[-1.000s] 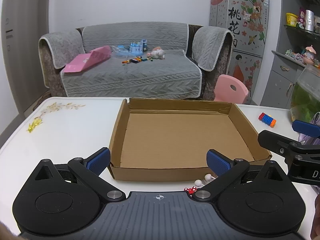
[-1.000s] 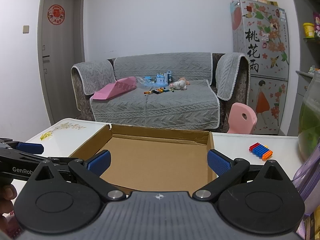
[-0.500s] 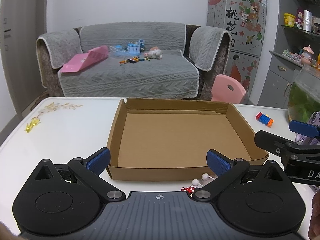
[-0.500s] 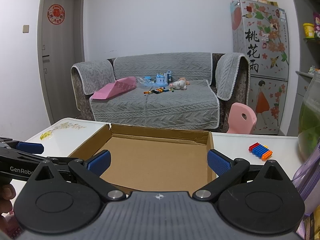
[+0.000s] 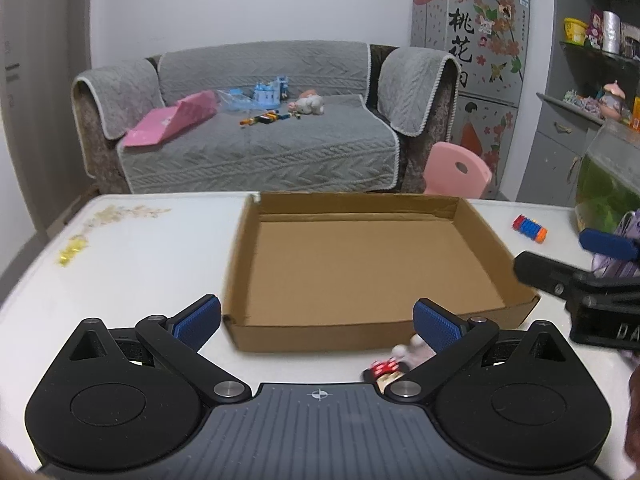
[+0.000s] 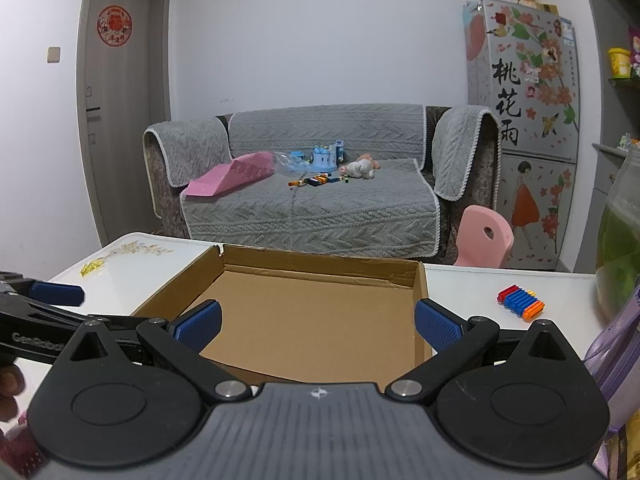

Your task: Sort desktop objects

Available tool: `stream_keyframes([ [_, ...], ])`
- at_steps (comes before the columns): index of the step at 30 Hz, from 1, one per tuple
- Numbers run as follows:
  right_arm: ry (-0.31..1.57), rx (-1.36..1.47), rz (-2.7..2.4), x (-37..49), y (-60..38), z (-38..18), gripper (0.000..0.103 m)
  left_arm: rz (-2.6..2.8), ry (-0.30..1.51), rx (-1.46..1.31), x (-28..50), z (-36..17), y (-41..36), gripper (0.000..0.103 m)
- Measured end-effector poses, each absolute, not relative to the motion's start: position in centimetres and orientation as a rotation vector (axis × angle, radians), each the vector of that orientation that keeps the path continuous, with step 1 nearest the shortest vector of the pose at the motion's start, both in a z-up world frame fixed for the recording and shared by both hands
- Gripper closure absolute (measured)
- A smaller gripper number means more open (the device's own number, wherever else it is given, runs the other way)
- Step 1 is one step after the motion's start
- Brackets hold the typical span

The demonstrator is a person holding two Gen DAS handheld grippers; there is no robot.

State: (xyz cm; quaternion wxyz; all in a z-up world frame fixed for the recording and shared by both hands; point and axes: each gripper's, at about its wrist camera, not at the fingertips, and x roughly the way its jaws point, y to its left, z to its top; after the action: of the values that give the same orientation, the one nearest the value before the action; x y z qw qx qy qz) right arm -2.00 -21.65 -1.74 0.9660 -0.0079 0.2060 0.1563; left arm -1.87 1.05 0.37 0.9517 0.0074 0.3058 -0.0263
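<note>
Left gripper (image 5: 316, 322) and right gripper (image 6: 318, 320): both spread wide, holding nothing. One shallow brown cardboard tray (image 5: 256, 272) lies mid-table (image 5: 132, 256). One small red-and-white toy (image 5: 386, 366) sits before its near edge; one striped block bundle (image 6: 521, 303) near the table's right edge.

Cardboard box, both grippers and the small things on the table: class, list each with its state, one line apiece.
cardboard box: open-topped, nothing inside, flat on the table.
left gripper: open, holding nothing.
right gripper: open, holding nothing.
small red and white toy: on the table outside the box's near wall, blurred.
blue and orange brick strip: on the table, right of the box.
</note>
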Motion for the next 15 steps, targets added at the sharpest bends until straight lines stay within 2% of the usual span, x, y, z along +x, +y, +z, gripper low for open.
stream_keyframes([
  [6,0.386,-0.033,0.316,-3.6,-22.9,-0.8,0.000,-0.099,0.627,-0.067,-6.3,2.2,6.3,0.000],
  [11,0.356,-0.030,0.309,-5.6,-24.6,0.4,0.000,-0.314,0.715,-0.379,-9.4,1.0,12.4,0.000],
  [12,0.342,-0.031,0.308,-6.4,-25.1,0.6,0.000,-0.319,0.735,-0.371,-9.8,0.8,12.6,0.000],
  [15,0.326,-0.038,0.322,-7.8,-26.0,0.9,0.000,-0.131,0.754,-0.048,-10.9,0.4,10.6,0.000],
])
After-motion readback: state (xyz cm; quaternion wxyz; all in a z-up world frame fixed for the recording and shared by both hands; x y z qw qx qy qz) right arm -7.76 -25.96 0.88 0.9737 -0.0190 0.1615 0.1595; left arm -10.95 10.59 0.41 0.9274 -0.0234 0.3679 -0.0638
